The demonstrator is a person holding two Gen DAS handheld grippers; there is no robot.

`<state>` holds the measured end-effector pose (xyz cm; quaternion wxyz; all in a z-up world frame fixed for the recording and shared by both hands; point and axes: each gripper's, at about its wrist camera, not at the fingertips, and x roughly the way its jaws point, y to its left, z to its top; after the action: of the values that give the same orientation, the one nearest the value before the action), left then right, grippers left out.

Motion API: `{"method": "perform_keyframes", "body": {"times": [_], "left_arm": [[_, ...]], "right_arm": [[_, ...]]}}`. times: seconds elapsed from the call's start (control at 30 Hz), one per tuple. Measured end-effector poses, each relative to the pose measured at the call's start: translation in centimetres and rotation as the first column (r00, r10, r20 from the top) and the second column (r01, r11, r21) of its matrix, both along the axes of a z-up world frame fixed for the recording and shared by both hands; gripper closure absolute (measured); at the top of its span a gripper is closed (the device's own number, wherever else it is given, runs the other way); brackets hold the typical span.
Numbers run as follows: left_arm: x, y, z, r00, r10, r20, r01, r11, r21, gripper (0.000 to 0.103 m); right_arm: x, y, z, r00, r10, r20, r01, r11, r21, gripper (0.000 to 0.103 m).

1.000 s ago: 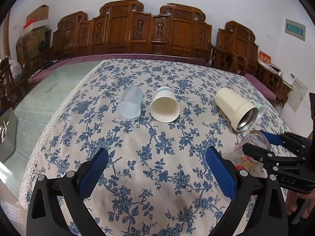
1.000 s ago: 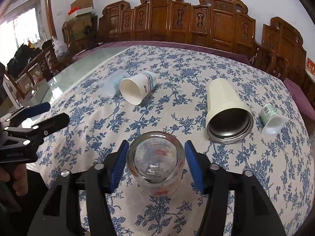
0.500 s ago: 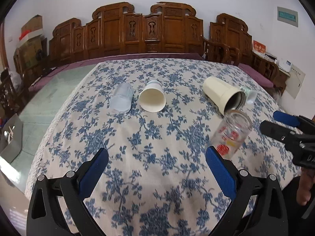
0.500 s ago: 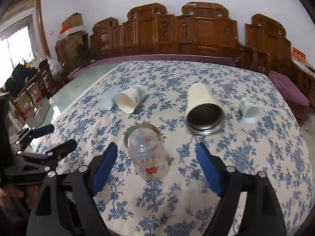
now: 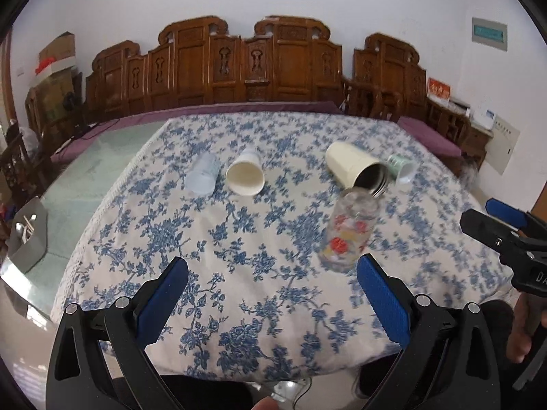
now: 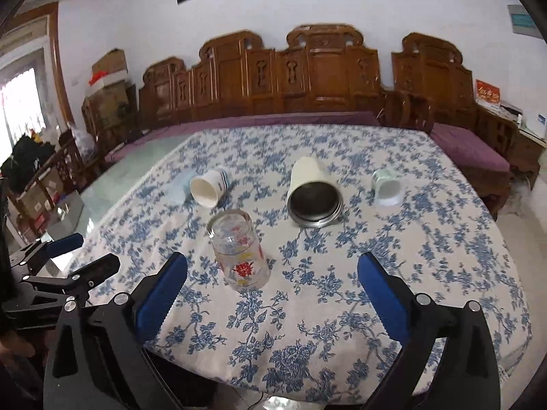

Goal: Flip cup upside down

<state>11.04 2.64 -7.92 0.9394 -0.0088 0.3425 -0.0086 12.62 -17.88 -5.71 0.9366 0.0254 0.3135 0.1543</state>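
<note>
The glass cup (image 6: 239,251) is clear, w/ red, yellow and blue prints on its wall. It stands on the blue flower tablecloth (image 6: 342,307), mouth down, flat bottom up, tilted a bit in the fisheye view. Nothing holds it. It is near the front part of the table, approx. in the middle. In the left wrist view the cup (image 5: 350,232) shows blurred, on the right side, just in front of the big cream cup (image 5: 355,169) that lies on its side.
</note>
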Motion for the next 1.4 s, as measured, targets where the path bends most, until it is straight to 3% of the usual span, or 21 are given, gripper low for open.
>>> {"method": "perform_keyframes", "body": {"times": [0.27,0.4,0.53,1.4], "left_arm": [[-4.3,-1.8,5.2,0.992,-0.004,0.125,0.003,1.000,0.009,0.008],[-6.3,-2.5,7.3,0.984,-0.008,0.180,0.003,1.000,0.031,0.008],[-7.8,-2.5,8.9,0.976,0.003,0.216,-0.004,1.000,0.007,0.008],[-9.2,-2.7,9.7,0.966,0.005,0.257,-0.003,1.000,-0.008,0.008]], "right_arm": [[-5.6,-1.1,5.2,0.985,-0.023,0.171,0.021,1.000,0.010,0.003],[-7.5,-1.6,6.8,0.977,-0.034,0.210,0.030,0.999,0.022,0.003],[-8.8,-2.1,7.8,0.971,-0.046,0.236,0.040,0.999,0.028,0.003],[-9.3,-2.5,7.9,0.970,-0.049,0.238,0.042,0.998,0.036,0.003]]}}
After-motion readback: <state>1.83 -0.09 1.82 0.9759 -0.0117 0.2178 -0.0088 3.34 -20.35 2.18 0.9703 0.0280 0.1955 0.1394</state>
